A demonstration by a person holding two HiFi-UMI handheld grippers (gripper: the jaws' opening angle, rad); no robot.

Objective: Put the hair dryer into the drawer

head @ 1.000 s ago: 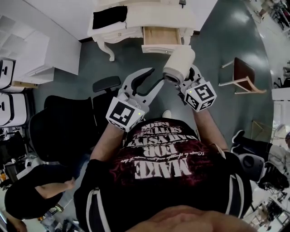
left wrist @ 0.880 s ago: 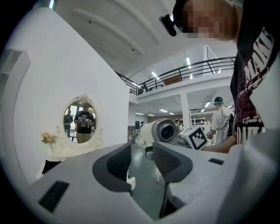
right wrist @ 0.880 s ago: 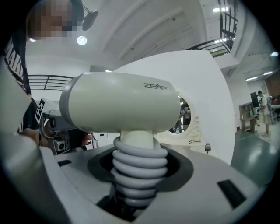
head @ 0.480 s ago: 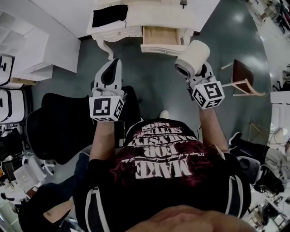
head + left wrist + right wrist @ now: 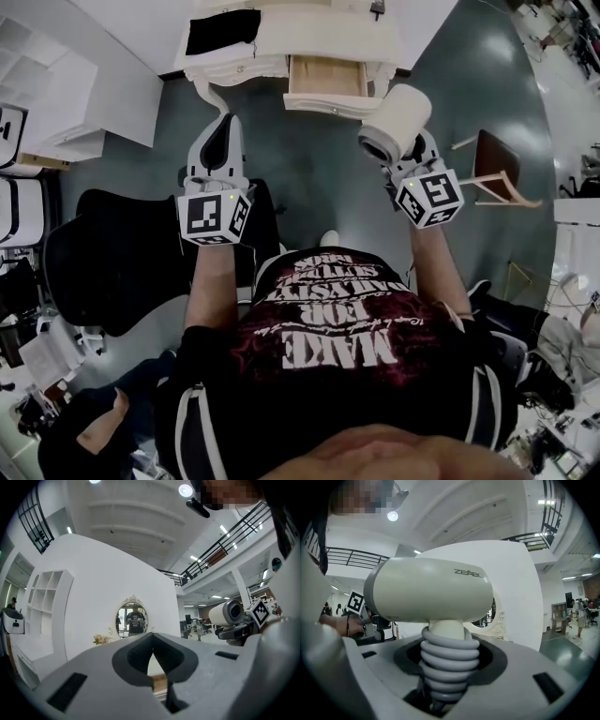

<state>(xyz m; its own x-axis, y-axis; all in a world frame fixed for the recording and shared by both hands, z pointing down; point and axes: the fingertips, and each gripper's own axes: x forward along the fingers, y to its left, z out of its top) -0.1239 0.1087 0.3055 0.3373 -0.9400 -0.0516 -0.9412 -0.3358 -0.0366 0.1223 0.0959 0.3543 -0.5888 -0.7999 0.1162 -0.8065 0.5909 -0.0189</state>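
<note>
Cream hair dryer point(image 5: 431, 590), barrel side: "ZEAB…", last letter unclear. Person's shirt point(image 5: 337, 328), print seen upside down: "MAKE" and "FOR" legible, other lines unreadable.

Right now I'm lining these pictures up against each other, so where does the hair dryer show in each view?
Head view: hair dryer, upper right of centre, below right of the open drawer.
Left gripper view: right of centre, small.
Right gripper view: fills the centre.
Shared landmark: white dressing table, top centre in the head view; its oval mirror shows in the left gripper view and partly behind the dryer in the right.
</note>
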